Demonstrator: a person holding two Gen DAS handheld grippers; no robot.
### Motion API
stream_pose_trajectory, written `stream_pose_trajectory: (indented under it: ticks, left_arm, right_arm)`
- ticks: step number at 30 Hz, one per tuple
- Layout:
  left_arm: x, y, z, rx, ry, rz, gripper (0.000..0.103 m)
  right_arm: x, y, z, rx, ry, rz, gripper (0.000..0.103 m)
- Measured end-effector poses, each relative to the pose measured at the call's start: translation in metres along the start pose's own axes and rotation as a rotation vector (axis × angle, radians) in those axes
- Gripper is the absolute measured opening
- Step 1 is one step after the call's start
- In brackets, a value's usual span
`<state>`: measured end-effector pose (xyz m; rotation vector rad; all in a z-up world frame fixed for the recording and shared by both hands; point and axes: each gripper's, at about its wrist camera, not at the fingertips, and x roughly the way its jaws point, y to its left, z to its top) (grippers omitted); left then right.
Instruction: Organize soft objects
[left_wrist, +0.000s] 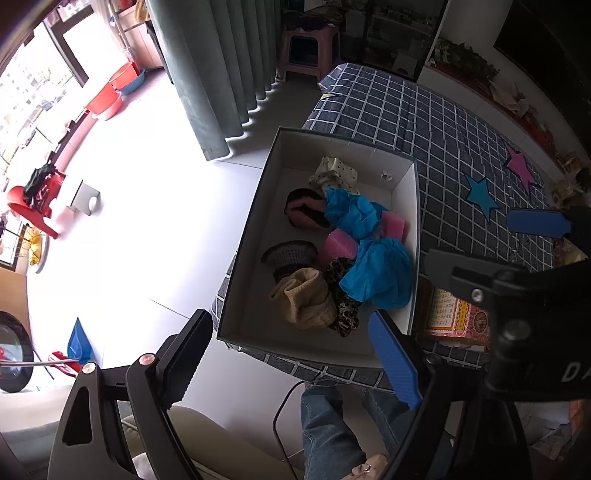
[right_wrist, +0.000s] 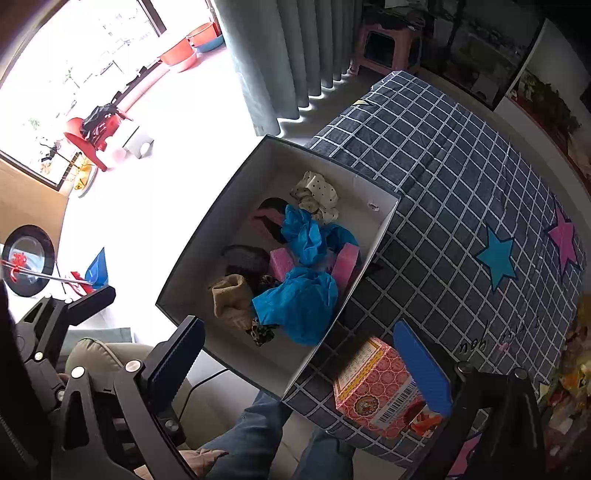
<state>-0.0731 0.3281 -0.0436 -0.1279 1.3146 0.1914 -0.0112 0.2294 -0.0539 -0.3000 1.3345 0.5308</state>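
Both grippers, left gripper (left_wrist: 291, 354) and right gripper (right_wrist: 306, 362), gape wide, empty, above box (left_wrist: 255, 229). I'd lift clear vertically; blue cloth (left_wrist: 380, 273) at 3 o'clock mustn't snag.

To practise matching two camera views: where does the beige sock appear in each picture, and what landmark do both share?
Left wrist: beige sock at the box's near end, lower centre.
Right wrist: beige sock at the box's near-left corner, left of centre.
Shared landmark: the blue star on the checked cloth.
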Motion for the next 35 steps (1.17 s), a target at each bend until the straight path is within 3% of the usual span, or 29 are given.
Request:
stream_pose_trajectory:
  ticks: [29,35]
  left_arm:
    - [0.007,-0.004,-0.002,0.036,0.016,-0.007,0.089]
    - [0.015,0.008,-0.004,-0.035,0.017,-0.077,0.089]
  right_arm:
    - [0.014,0.005,-0.001,-0.016,0.038,-0.019,0.103]
    - [0.022,0.002,-0.002,-0.004,0.047,-0.01,0.103]
